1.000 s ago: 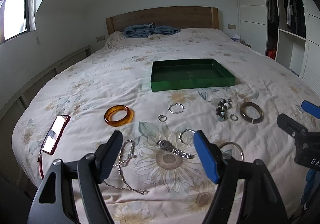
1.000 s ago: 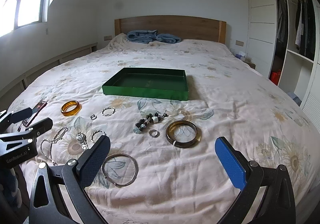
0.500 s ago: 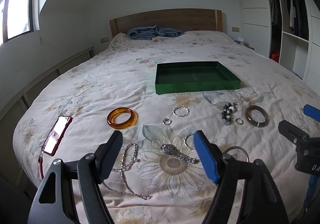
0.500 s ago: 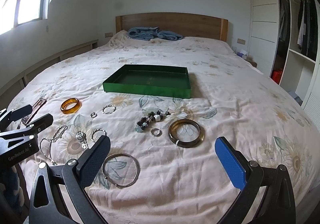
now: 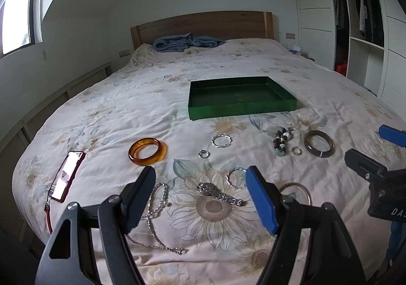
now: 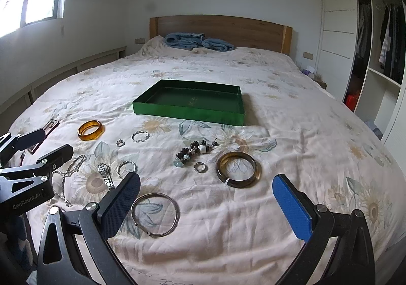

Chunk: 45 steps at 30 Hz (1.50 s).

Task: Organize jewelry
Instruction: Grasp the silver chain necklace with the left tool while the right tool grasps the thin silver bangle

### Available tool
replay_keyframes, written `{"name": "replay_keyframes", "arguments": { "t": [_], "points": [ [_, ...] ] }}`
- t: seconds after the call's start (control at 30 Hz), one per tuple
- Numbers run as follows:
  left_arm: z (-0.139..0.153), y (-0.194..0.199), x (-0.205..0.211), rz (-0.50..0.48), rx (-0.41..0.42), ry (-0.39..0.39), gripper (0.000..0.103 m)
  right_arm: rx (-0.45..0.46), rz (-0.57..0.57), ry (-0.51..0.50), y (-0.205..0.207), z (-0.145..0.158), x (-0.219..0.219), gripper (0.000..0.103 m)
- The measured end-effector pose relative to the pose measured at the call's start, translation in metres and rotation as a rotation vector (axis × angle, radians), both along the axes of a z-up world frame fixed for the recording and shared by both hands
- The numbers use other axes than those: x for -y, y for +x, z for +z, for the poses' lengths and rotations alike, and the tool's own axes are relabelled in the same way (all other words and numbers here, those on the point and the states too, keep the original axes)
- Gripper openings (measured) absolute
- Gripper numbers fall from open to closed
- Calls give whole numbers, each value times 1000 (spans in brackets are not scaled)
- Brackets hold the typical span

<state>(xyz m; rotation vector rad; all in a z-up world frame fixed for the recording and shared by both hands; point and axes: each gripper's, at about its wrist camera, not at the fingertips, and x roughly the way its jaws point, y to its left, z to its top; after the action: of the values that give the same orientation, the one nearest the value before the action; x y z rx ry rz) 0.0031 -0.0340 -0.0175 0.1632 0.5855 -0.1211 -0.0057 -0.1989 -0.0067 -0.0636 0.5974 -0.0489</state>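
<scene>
The shallow green tray (image 5: 242, 108) sat empty on the floral bedspread (image 6: 291, 147), long axis across the bed. Nearer than the tray lay an amber bangle (image 5: 147, 151), silver watch (image 5: 218, 194) and dark bangle (image 6: 239, 169), well apart. The left gripper (image 5: 200, 198) and right gripper (image 6: 206, 205) hovered released, holding nothing.

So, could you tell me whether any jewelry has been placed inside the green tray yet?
No, the green tray shows only its bare floor, while pieces like the amber bangle lie on the bedspread outside it.
</scene>
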Motion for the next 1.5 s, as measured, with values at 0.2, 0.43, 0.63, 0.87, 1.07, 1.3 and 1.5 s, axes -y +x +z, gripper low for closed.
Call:
{"name": "replay_keyframes", "arguments": {
  "t": [0.2, 0.43, 0.63, 0.87, 1.07, 1.3, 1.5],
  "points": [
    [0, 1, -2, -7, -8, -7, 72, -4, -3, -15, -1, 1, -4, 102],
    [-6, 6, -10, -16, -37, -28, 72, -18, -2, -29, 0, 1, -10, 97],
    [-9, 11, -30, 16, -37, -42, 72, -38, 11, -23, 1, -1, -12, 88],
    [-39, 16, -89, 97, -110, -58, 72, -153, 76, 43, 11, -24, -10, 63],
    [-78, 14, -126, 155, -225, -84, 71, -264, 107, 86, 28, -57, -10, 49],
    [-86, 27, -130, 130, -269, -134, 71, -349, 142, 105, 44, -81, -13, 45],
    [-82, 51, -105, 64, -266, -89, 70, -385, 166, 104, 58, -95, -15, 45]
  ]
}}
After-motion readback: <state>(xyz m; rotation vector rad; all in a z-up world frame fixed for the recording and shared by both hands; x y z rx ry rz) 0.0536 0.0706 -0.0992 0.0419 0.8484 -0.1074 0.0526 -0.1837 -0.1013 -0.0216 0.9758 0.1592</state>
